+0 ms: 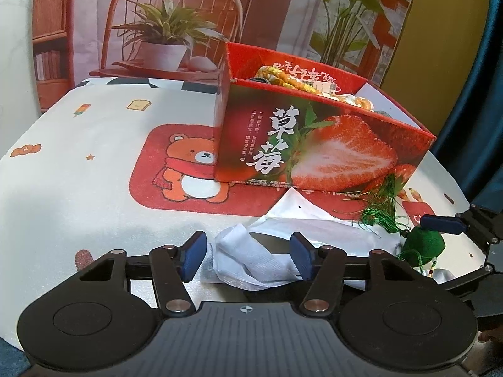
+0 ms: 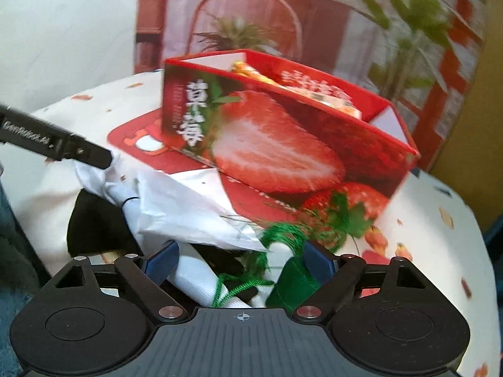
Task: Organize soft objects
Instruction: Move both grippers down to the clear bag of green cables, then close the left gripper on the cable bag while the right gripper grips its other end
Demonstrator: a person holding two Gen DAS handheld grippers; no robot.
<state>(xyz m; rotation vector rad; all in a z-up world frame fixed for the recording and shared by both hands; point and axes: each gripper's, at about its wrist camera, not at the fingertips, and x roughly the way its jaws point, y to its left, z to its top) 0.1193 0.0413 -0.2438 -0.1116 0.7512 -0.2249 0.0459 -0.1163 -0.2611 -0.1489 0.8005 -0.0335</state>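
Where the two wrist views overlap, the scene is listed from largest to smallest.

Tablecloth: a white cloth printed with a red bear panel is spread across the lower half of the left wrist view; it is seen again in the right wrist view at the lower right.

Strawberry box: a red open-topped carton is set right of centre on the cloth, with yellow and orange soft items showing over its rim; in the right wrist view it fills the centre.

White cloth: a crumpled white fabric is spread in the lower centre, in front of the box; it is seen at centre left in the right wrist view.

Green tasselled pouch: it is found at the lower right, just beside the white cloth, its tassel reaching toward the box; in the right wrist view it is at lower centre.

Left gripper: the jaws are spread wide around a fold of the white cloth, and nothing is clamped.

Right gripper: the jaws are parted, the pouch is touched by the right pad, and a firm grip cannot be confirmed.
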